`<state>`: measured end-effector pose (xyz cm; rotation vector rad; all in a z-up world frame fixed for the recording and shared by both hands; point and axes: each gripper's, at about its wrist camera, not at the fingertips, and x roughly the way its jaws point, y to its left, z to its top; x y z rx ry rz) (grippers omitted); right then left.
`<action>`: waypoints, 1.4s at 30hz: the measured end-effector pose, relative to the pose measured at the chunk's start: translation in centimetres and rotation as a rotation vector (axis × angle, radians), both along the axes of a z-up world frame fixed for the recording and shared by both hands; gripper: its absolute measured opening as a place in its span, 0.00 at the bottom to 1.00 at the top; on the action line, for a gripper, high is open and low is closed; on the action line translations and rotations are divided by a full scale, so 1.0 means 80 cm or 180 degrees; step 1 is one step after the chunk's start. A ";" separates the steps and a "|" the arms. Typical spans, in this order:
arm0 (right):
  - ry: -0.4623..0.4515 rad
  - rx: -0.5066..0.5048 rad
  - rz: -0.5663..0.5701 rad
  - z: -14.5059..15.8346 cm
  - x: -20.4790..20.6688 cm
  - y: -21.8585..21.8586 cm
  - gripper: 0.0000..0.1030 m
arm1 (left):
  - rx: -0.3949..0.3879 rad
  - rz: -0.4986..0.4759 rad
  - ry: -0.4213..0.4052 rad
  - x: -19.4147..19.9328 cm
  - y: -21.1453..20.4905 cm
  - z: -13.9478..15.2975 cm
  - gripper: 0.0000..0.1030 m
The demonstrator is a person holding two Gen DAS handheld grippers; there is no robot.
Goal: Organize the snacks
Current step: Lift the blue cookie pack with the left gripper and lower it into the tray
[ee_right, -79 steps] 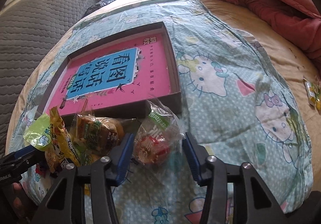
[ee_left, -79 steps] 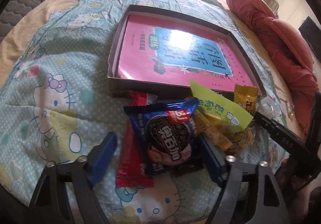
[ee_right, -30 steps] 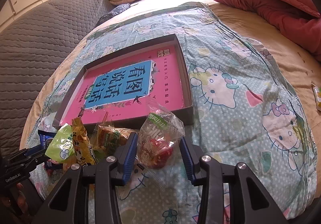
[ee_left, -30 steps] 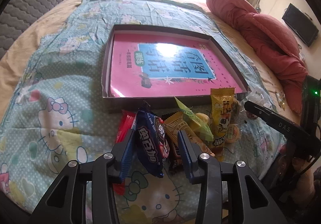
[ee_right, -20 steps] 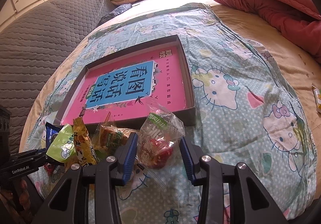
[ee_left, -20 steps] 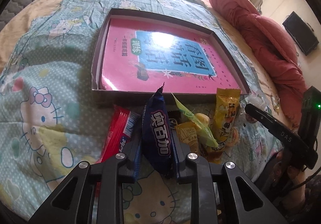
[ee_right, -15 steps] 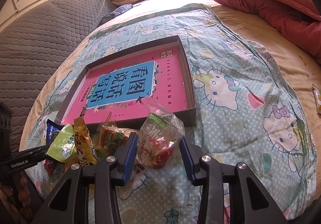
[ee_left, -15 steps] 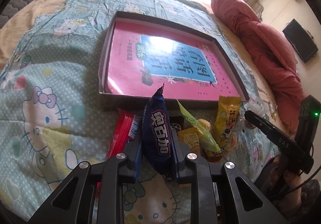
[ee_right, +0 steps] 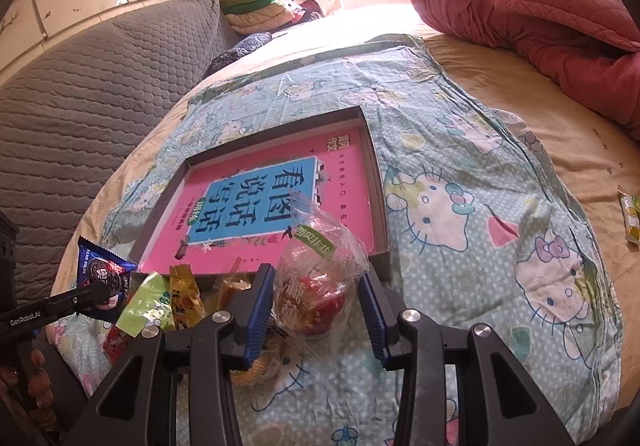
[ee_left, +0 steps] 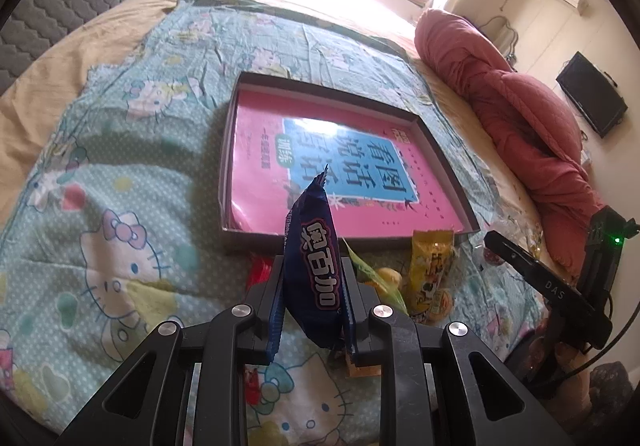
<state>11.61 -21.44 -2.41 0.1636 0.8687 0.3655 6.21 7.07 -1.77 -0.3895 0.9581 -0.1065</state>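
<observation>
The left tool (ee_left: 312, 298) was clamped on a dark blue cookie packet (ee_left: 314, 254), held on edge so only its narrow side and white lettering showed; its top corner overlapped the near wall of the shallow box (ee_left: 244, 236), hiding part of the pink book (ee_left: 276, 190) lying inside. The packet's lower end was lost between the fingers.

The right tool (ee_right: 316, 306) stood partly closed around a clear bag (ee_right: 320, 278) with a green label and something red inside. The bag sat just short of the box's near right corner; the crinkled plastic made it hard to tell how firmly the pads (ee_right: 260, 304) pressed, though both blue pads met the bag's sides.

Against the box's near wall lay the other snacks: a yellow packet (ee_left: 432, 266), a light green packet (ee_right: 150, 300) and a red wrapper (ee_left: 260, 270), mostly covered by the left tool. A small orange piece (ee_left: 362, 364) under that tool could not be made out.

Everything lay on a cartoon-cat bedspread (ee_right: 460, 214) on the bed. Well away from the box, a yellow-green packet (ee_right: 630, 212) was cut off by the right view's edge.
</observation>
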 end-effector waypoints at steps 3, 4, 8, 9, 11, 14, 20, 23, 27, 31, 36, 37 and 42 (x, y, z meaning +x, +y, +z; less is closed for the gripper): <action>-0.0038 0.0036 0.0006 0.003 0.004 0.000 0.41 | 0.0009 0.0034 -0.0041 0.003 0.004 0.005 0.24; -0.0058 0.0039 -0.0001 0.005 0.006 0.000 0.41 | 0.0025 0.0039 -0.0049 0.005 0.005 0.006 0.24; -0.0093 0.0057 -0.0001 0.007 0.017 0.001 0.41 | 0.0069 0.0078 -0.0090 0.013 0.007 0.010 0.24; -0.0104 0.0059 0.0002 0.007 0.020 0.001 0.41 | 0.0080 0.0085 -0.0097 0.016 0.008 0.010 0.24; -0.0127 0.0060 0.0005 0.008 0.024 0.003 0.41 | 0.0058 0.0109 -0.0103 0.023 0.010 0.009 0.24; -0.0158 0.0049 0.0013 0.008 0.031 0.005 0.41 | 0.0065 0.0118 -0.0123 0.031 0.010 0.008 0.24; -0.0202 0.0019 0.0035 0.008 0.044 0.010 0.41 | 0.0045 0.0125 -0.0141 0.050 0.009 0.001 0.24; -0.0202 -0.0009 0.0054 0.006 0.051 0.015 0.41 | 0.0039 0.0111 -0.0149 0.058 0.006 -0.003 0.24; -0.0193 -0.0050 0.0079 0.003 0.059 0.019 0.41 | 0.0049 0.0104 -0.0129 0.068 0.004 -0.010 0.24; -0.0137 -0.0087 0.0069 -0.003 0.066 0.021 0.41 | 0.0045 0.0099 -0.0087 0.075 0.003 -0.018 0.24; -0.0081 -0.0087 0.0075 -0.008 0.072 0.022 0.41 | -0.0005 0.0055 -0.0027 0.083 0.000 -0.027 0.24; -0.0073 -0.0084 0.0081 -0.009 0.073 0.023 0.41 | -0.0015 0.0043 -0.0026 0.084 -0.001 -0.027 0.24; -0.0053 -0.0083 0.0071 -0.012 0.078 0.023 0.41 | -0.0038 -0.0008 -0.0007 0.093 -0.006 -0.031 0.24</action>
